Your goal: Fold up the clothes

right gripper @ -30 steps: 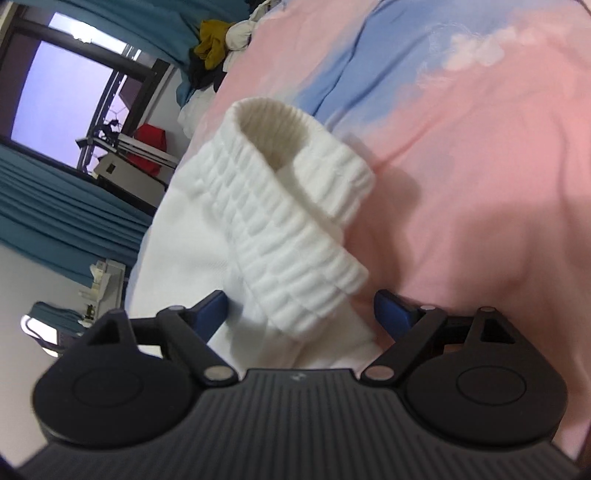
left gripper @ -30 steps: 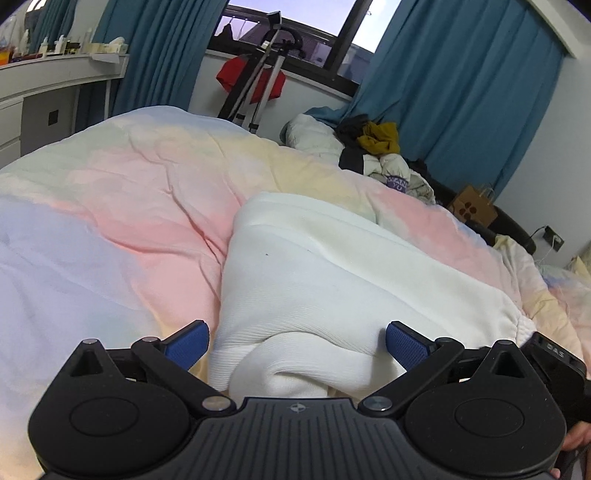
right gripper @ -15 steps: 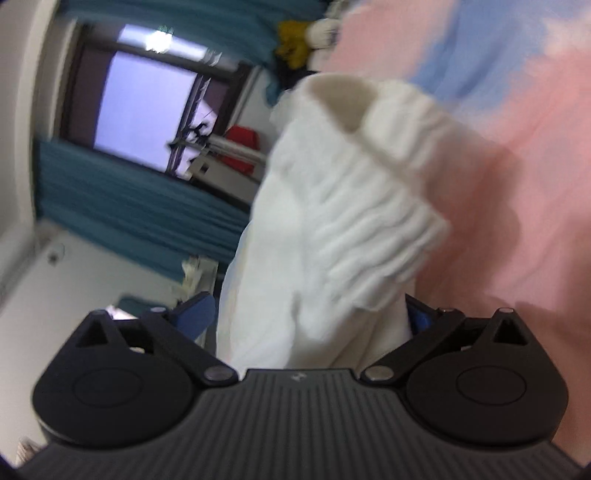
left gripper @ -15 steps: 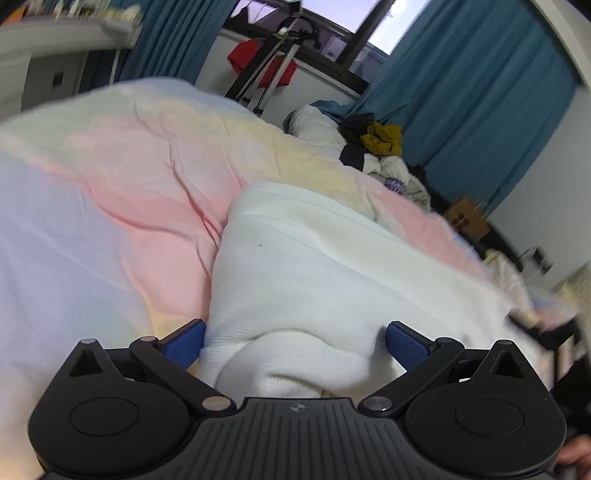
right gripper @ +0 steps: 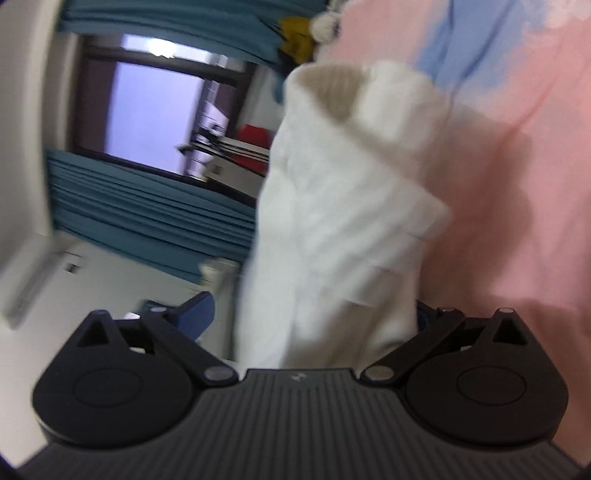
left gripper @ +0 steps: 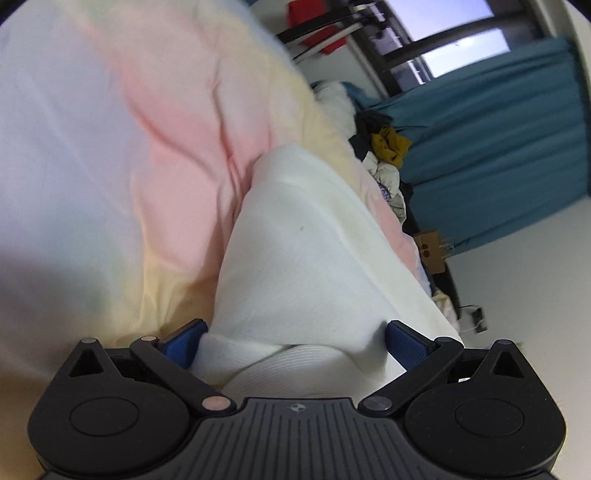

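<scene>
A white knit garment [left gripper: 306, 258] is lifted off the pastel bedspread [left gripper: 110, 166]. In the left wrist view its ribbed hem runs between the blue fingertips [left gripper: 183, 341] of my left gripper [left gripper: 291, 341], whose jaws stand wide with the cloth bunched between them. In the right wrist view the same garment [right gripper: 343, 206] hangs up from my right gripper [right gripper: 314, 314], its ribbed cuff [right gripper: 369, 92] at the top. The jaws stand wide with cloth between them. Whether either gripper pinches the cloth is not clear.
A pile of other clothes [left gripper: 384, 155] lies at the far end of the bed. Teal curtains [left gripper: 498, 147] and a window [right gripper: 155, 110] stand behind. A tripod with a red cloth [left gripper: 317, 26] is by the window. A cardboard bag [left gripper: 432, 251] sits by the bed.
Both grippers have risen and tilted, carrying the white garment up off the bedspread. The right wrist view has swung toward the window and is blurred with motion.
</scene>
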`<action>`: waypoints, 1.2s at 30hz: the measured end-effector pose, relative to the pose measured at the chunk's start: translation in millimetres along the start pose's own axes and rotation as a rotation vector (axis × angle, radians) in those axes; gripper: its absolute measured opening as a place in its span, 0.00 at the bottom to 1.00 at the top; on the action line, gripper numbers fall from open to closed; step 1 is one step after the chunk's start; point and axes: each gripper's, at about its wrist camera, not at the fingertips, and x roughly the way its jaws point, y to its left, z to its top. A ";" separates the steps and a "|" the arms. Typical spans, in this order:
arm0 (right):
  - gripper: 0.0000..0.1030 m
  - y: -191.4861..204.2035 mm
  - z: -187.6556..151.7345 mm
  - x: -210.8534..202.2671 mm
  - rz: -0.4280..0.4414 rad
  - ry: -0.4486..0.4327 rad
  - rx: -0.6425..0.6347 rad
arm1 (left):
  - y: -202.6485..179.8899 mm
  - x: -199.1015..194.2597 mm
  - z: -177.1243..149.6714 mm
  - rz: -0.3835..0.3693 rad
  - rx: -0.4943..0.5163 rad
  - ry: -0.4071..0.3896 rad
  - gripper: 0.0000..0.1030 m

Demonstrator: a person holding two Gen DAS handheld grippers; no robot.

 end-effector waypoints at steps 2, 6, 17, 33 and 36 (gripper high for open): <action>0.99 -3.3 2.4 3.1 -0.012 -0.001 0.017 | 2.5 4.5 1.5 -0.008 -0.012 0.016 0.96; 0.63 -21.8 6.3 16.3 -0.143 0.002 0.069 | 2.7 11.0 2.1 0.013 -0.008 0.030 0.76; 0.30 46.4 20.4 -6.1 -0.043 -0.106 -0.115 | -54.8 -13.8 17.2 -0.028 0.015 -0.067 0.44; 0.29 67.2 203.3 -105.9 0.096 -0.470 -0.213 | -291.4 193.1 1.4 -0.347 0.187 0.055 0.44; 0.29 40.4 236.9 -139.8 0.037 -0.544 -0.257 | -318.2 264.6 -32.1 -0.418 0.217 0.113 0.44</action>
